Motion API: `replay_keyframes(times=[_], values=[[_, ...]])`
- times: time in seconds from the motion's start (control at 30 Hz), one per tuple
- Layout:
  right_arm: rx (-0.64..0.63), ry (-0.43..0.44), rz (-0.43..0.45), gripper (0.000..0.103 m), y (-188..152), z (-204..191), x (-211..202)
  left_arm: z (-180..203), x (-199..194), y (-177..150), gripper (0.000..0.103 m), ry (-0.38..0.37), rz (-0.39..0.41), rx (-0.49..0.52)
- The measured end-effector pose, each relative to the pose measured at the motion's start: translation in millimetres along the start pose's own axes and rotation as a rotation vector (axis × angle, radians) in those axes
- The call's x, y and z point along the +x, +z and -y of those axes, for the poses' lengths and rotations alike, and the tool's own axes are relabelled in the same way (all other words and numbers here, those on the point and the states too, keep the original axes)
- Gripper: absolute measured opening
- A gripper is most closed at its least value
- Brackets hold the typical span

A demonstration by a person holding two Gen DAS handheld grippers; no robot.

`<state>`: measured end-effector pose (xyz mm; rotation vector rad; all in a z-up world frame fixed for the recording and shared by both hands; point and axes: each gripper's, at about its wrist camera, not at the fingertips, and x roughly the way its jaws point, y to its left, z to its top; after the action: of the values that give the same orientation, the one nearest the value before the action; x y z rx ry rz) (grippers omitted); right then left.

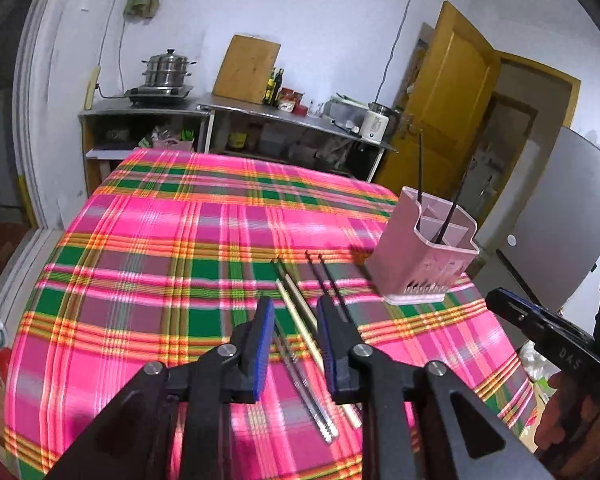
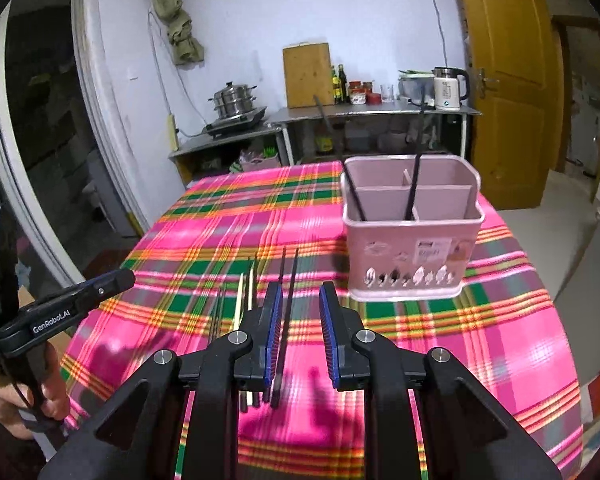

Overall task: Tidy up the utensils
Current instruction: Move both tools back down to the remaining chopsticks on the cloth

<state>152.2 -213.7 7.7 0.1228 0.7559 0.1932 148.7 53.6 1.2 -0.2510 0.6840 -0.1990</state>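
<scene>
The left gripper (image 1: 294,312) fills the bottom of its own view, its blue-padded jaws standing apart with nothing pinched; the pale and clear chopsticks lie on the cloth below the gap. The right gripper (image 2: 300,300) is likewise parted and empty, hanging over the pair of black chopsticks (image 2: 288,292), which run between its pads on the table without being pressed.

The table (image 1: 148,248), under a pink, green and orange plaid cloth, is the largest thing in view. Its left half and far end are bare cloth, giving free room on that side. Its right edge drops to open floor beside a grey refrigerator (image 1: 556,208), and an open yellow door (image 1: 452,92) stands past the far right corner.

The pink utensil holder (image 1: 424,252) sits upright near the table's right edge, divided into compartments. Two black chopsticks (image 1: 450,216) stand tilted in it, one in the near-left corner of the front compartment and one by the middle divider.

On the cloth just left of the holder the loose chopsticks lie roughly side by side, pointing away from the cameras: the black pair nearest the holder, then a pale wooden pair (image 1: 300,320), then a clear or metallic pair (image 1: 308,392) closest to the near edge.
</scene>
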Motion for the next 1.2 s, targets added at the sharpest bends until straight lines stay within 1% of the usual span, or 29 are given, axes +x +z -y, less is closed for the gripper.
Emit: replay_keyframes(times=[0.2, 0.47, 0.83, 1.1, 1.2], values=[[-0.016, -0.003, -0.038, 0.02, -14.4, -7.0, 11.5, -4.4, 2.9, -15.1, 0.026, 0.008, -0.017, -0.013], [-0.026, -0.003, -0.09, 0.02, -25.0, -9.7, 36.4, -11.1, 34.9, -29.0, 0.026, 0.026, -0.083, -0.037], [-0.042, -0.013, -0.156, 0.02, -28.9, -8.9, 79.5, -22.0, 95.1, -26.5, 0.026, 0.038, -0.169, -0.1], [-0.056, -0.008, -0.189, 0.02, -26.7, -13.0, 105.5, -20.0, 124.2, -28.5, 0.026, 0.053, -0.218, -0.103], [-0.062, -0.003, -0.195, 0.02, -25.4, -14.0, 111.0, -17.3, 128.0, -29.0, 0.025, 0.069, -0.215, -0.087]])
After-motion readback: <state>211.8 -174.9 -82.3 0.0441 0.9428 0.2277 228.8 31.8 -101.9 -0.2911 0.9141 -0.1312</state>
